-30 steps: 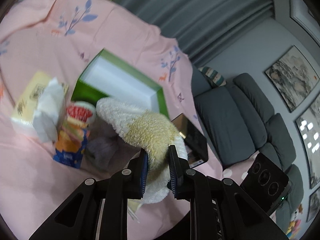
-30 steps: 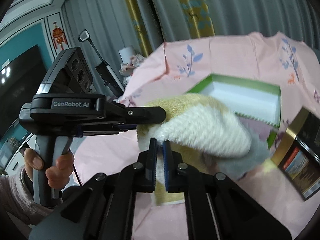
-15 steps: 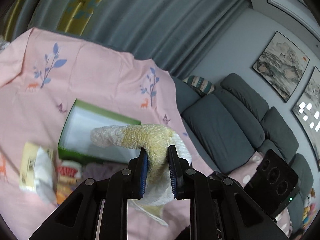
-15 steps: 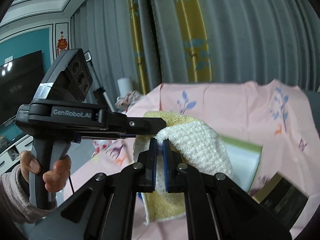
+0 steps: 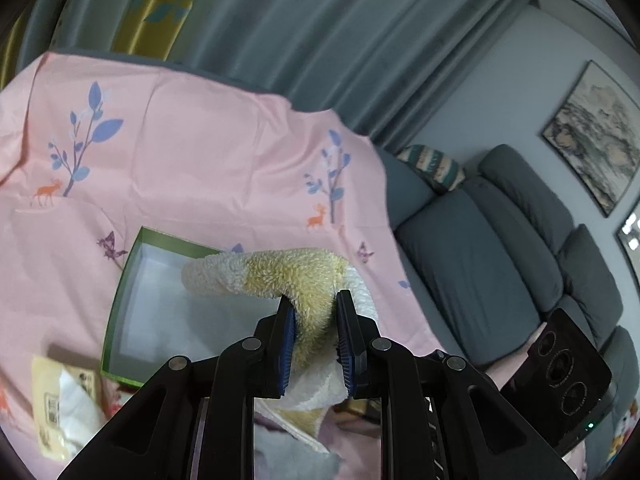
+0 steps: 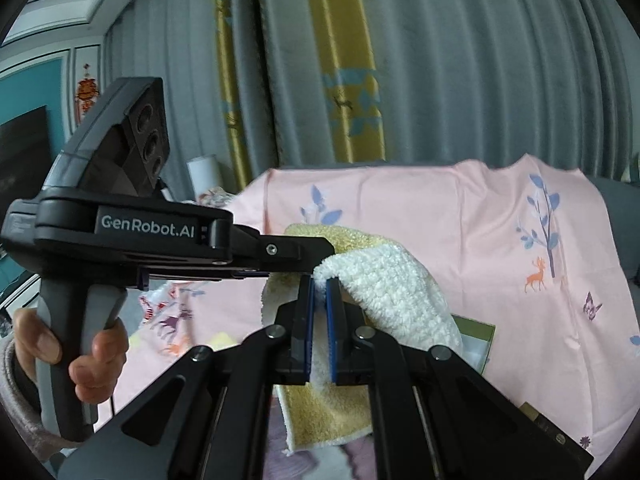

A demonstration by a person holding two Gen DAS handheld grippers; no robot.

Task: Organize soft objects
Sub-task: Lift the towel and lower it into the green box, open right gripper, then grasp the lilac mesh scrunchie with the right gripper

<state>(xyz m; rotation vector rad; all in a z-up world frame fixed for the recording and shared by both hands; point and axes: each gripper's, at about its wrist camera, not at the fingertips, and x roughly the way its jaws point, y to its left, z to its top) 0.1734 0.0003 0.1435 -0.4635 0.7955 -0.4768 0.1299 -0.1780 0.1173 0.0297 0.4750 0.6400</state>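
A fluffy yellow and white towel (image 5: 280, 272) hangs in the air between both grippers. My left gripper (image 5: 314, 340) is shut on its yellow part. My right gripper (image 6: 319, 320) is shut on a white edge of the towel (image 6: 384, 280). The left gripper's body (image 6: 132, 236) shows in the right wrist view, its fingers reaching into the towel from the left. An open green box with a white inside (image 5: 160, 300) lies on the pink sheet below the towel; a corner of the box (image 6: 476, 340) shows in the right wrist view.
A pink printed sheet (image 5: 200, 160) covers the surface. A yellow tissue pack (image 5: 60, 400) lies at the lower left. A dark box (image 6: 560, 436) lies at the lower right. A grey sofa (image 5: 500, 260) stands to the right. Grey curtains (image 6: 480, 60) hang behind.
Both grippers have risen with the towel held between them, away from the sheet. The box and the other items now sit lower and farther off in both views.
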